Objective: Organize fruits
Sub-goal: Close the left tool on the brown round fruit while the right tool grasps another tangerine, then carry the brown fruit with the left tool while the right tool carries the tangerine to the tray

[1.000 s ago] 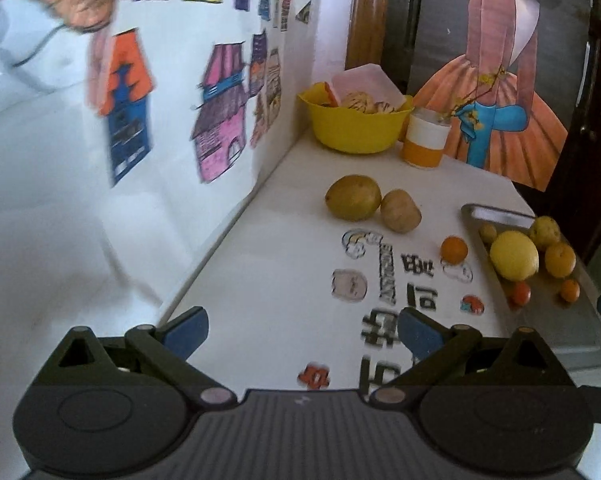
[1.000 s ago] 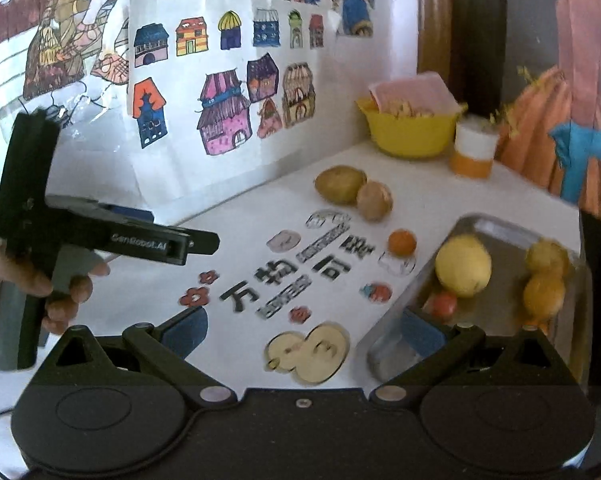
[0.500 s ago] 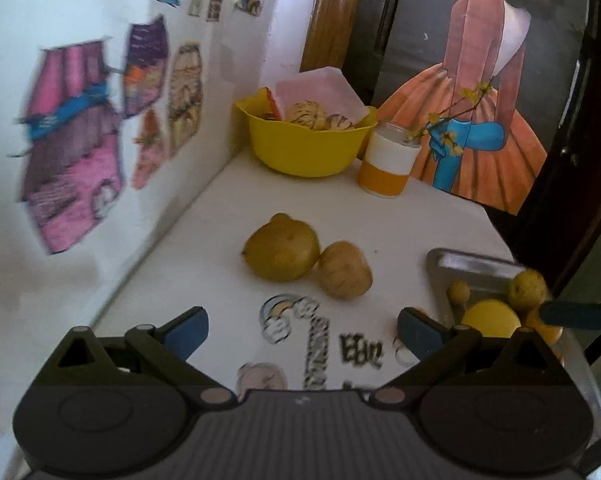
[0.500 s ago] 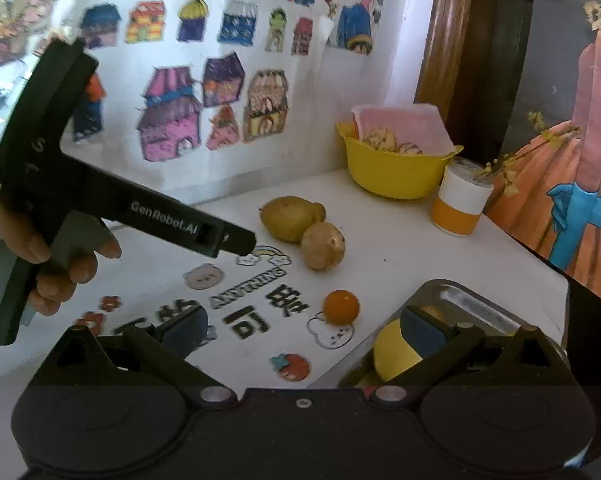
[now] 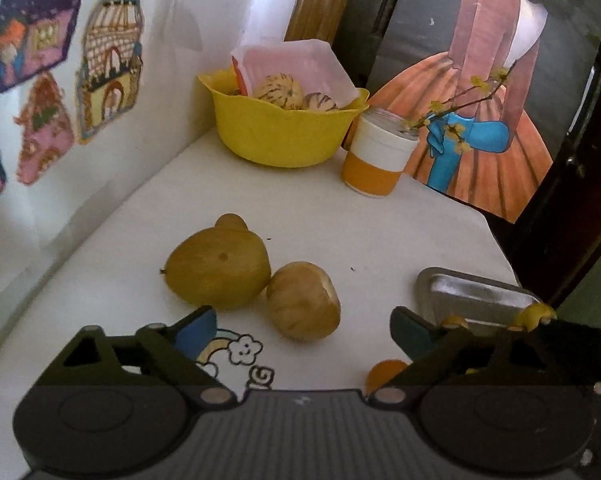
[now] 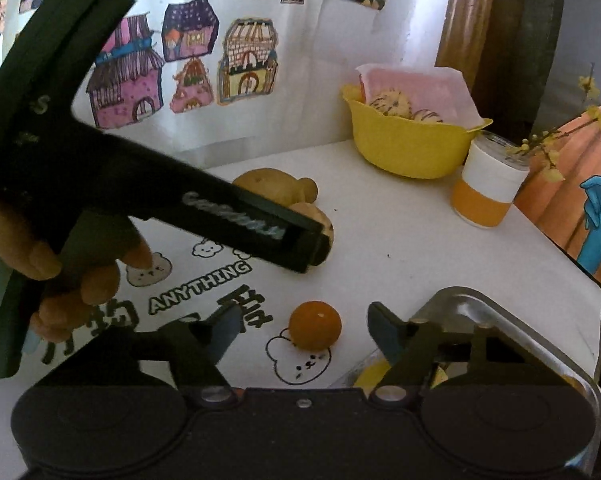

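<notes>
Closed in on the loose fruit over the last second: left gripper (image 5: 302, 322) came forward along the white tabletop (image 5: 340, 232), so the large yellow-green lumpy fruit (image 5: 218, 267) and the smaller tan round fruit (image 5: 303, 306) touching it went from mid-frame to just ahead of the fingertips, low centre in the left view. Jaws spread wide, holding nothing; tan fruit sat between and just beyond the blue pads (image 5: 198, 330). Right gripper (image 6: 302, 330) advanced too, jaws likewise released and empty, with the small orange round fruit (image 6: 315, 325) now centred between its fingertips, lower middle of the right view, resting on a bear sticker. Silver metal tray (image 6: 512, 316) at lower right, already carrying a yellow fruit partly hidden behind the right finger; other tray contents not readable. Yellow plastic bowl (image 5: 282, 132) with striped fruits and the orange-and-white cup (image 5: 376, 160) stayed put at upper centre. Hand (image 6: 72, 276) gripping the left tool filled the left side of the right view. Read as: both tools lined up for a pick, three fruits still off the tray, neither grasp started.
</notes>
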### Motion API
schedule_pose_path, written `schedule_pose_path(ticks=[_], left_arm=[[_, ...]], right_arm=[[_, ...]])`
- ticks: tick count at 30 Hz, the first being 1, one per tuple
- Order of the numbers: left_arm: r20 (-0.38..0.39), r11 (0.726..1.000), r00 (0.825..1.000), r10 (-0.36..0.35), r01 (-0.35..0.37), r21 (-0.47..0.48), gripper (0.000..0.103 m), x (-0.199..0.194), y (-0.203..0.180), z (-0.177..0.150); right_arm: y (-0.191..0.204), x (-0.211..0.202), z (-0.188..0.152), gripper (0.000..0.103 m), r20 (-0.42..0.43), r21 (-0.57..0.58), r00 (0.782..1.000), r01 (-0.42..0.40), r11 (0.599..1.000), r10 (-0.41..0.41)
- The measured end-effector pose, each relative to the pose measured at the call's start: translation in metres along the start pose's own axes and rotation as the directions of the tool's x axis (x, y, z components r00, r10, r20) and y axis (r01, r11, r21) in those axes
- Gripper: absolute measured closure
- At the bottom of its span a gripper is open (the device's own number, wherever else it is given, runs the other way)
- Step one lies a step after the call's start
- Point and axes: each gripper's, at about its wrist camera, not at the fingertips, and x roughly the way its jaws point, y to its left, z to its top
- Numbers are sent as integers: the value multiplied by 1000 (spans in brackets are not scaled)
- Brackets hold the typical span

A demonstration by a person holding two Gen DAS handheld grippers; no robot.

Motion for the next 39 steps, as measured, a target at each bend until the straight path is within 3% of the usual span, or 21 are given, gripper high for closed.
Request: schedule_pose_path(ticks=[6,16,21,30,39], left_arm=[[-1,1000,1000,6,-6,-24,22,15,2,-2],[-3,999,1000,17,-17,-46,35,25,5,-1],[2,998,1000,-11,11,-65,52,26,7,0],[1,999,1000,-3,3,-49,54,19,6,-1],[36,999,999,5,-4,-40,54,-19,11,-8]], right_arm=[[7,9,-1,49,-10,-61,1000,14,998,-15],[16,21,-1,56,-39,-145,996,75,987,-81],[21,26,0,67,-44,-188,992,111,976,-121],[26,20,-5,69,-16,-174,992,117,978,-121],[48,-13,-11,69,54,-193,990,140,971,-132]])
